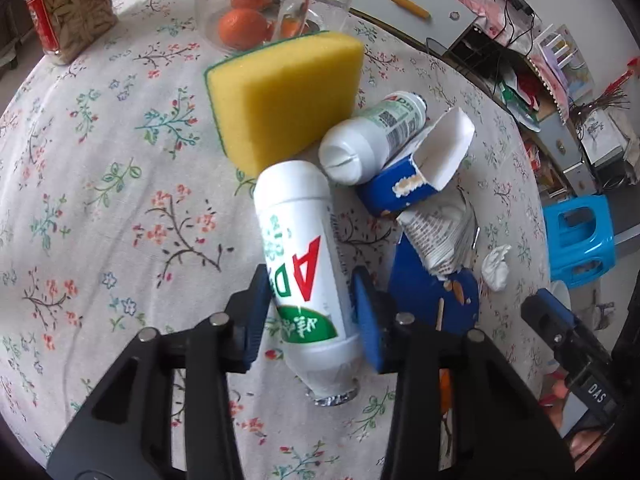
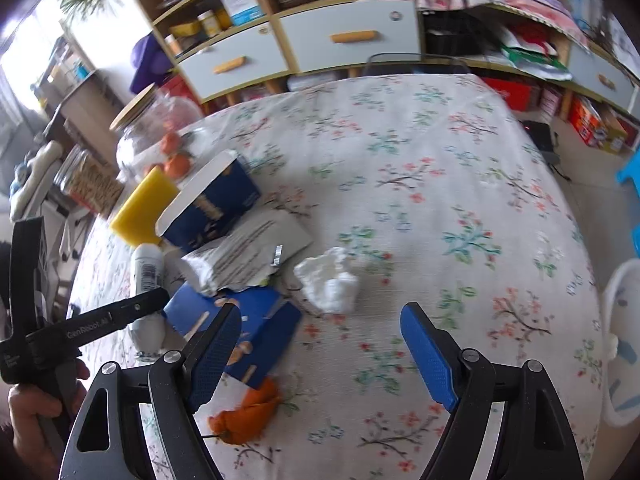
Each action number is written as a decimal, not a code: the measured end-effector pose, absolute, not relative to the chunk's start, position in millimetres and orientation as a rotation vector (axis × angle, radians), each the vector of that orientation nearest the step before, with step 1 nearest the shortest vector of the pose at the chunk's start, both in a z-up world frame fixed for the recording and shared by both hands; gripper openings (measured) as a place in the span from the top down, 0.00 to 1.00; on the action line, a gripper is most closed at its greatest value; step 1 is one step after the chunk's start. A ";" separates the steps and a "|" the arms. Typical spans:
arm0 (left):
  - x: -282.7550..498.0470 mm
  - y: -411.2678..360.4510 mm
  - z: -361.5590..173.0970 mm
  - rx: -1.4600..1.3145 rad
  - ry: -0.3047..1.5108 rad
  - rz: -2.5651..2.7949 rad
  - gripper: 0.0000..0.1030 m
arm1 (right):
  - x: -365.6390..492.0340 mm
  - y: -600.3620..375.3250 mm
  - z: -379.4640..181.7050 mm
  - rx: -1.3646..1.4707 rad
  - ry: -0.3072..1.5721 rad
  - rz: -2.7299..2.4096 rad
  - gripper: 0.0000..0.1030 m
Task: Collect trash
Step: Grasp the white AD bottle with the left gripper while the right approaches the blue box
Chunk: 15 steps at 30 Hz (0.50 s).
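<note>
My left gripper [image 1: 312,300] is shut on a white AD drink bottle [image 1: 302,264], its blue pads pressing both sides, above the floral tablecloth [image 1: 100,184]. A second white bottle [image 1: 372,140] lies beyond it against a torn blue carton [image 1: 412,176], with a crumpled printed wrapper [image 1: 440,232], a flat blue box piece [image 1: 432,300] and a white tissue wad [image 1: 496,268]. My right gripper [image 2: 320,340] is open and empty, just short of the tissue wad [image 2: 328,280]. Orange peel [image 2: 248,412] lies by its left finger, next to the blue box piece [image 2: 256,328].
A yellow sponge [image 1: 280,96] sits behind the bottles, near a glass jar of oranges [image 1: 256,16] and a jar of snacks [image 1: 68,8]. A white bin rim [image 2: 620,340] shows off the table's right edge. A blue stool [image 1: 580,236] and shelves [image 2: 320,40] stand beyond.
</note>
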<state>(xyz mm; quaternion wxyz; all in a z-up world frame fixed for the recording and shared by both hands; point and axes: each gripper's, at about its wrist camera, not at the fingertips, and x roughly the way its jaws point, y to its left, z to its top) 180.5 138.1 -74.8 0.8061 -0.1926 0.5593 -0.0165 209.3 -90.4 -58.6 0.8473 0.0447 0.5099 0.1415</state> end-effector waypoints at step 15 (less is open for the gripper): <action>121.0 211.1 -59.4 -0.470 1.154 0.033 0.61 | 196.4 -23.8 -67.2 -0.038 0.995 0.510 0.19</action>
